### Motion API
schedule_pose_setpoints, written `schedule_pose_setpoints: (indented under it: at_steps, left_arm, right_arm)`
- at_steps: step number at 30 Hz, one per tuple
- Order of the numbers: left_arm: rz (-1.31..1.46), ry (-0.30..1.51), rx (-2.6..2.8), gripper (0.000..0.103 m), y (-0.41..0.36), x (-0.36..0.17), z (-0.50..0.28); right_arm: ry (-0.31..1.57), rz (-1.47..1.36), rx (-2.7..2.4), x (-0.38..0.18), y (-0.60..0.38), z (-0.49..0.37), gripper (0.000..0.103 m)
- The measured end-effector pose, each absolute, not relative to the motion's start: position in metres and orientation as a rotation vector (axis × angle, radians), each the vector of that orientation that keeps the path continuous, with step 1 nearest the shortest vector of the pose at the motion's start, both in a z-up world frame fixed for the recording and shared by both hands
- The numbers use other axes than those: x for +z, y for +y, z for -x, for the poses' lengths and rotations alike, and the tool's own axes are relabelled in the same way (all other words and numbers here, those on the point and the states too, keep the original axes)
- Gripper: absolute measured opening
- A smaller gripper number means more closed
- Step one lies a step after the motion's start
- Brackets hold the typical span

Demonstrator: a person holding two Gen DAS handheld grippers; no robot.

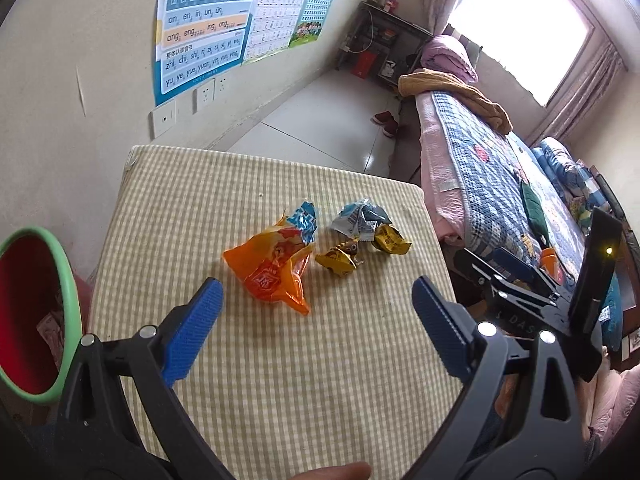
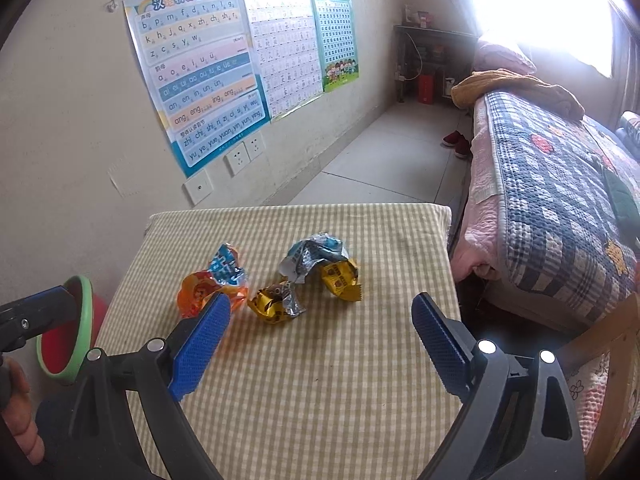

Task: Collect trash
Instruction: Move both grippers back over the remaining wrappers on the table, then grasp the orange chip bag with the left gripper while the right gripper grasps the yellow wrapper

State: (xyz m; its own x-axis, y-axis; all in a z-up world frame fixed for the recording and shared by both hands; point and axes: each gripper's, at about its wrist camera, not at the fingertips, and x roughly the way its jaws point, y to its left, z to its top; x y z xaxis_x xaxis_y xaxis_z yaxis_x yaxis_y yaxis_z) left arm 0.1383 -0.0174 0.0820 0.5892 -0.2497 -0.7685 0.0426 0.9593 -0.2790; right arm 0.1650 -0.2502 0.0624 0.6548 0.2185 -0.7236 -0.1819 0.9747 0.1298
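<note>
Both grippers hovering spread-fingered and empty over the wrappers.

Left gripper [image 1: 316, 300] and right gripper [image 2: 320, 320] are facing the crumpled orange plastic wrapper [image 1: 276, 272] mid-table; the red green-rimmed bin [image 1: 36, 316] is waiting far left. Slippery foil could slide away under a shallow pinch.

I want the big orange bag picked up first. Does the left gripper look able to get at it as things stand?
Probably yes. The left gripper is open, and the orange bag lies on the checked tablecloth just ahead of its fingertips with nothing between them. The yellow wrappers sit apart, to its right.
</note>
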Motion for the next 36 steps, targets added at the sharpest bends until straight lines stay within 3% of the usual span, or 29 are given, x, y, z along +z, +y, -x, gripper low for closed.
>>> schedule_pose_setpoints:
  at_steps: [18,23,29,36]
  left_arm:
    - [0.049,1.124,-0.155,0.093,-0.028,-0.028,-0.231]
    - [0.054,1.149,-0.159,0.086,-0.026,-0.05,-0.242]
    - [0.054,1.144,-0.167,0.066,-0.026,-0.059,-0.246]
    - [0.08,1.127,-0.179,0.061,-0.023,-0.051,-0.241]
  right_arm:
    - [0.982,-0.024,0.192,-0.031,-0.243,-0.25,0.088]
    - [1.009,-0.029,0.197,-0.05,-0.243,-0.264,0.075]
    - [1.05,-0.023,0.205,-0.062,-0.242,-0.27,0.04]
    - [1.027,-0.025,0.202,-0.051,-0.242,-0.263,0.037]
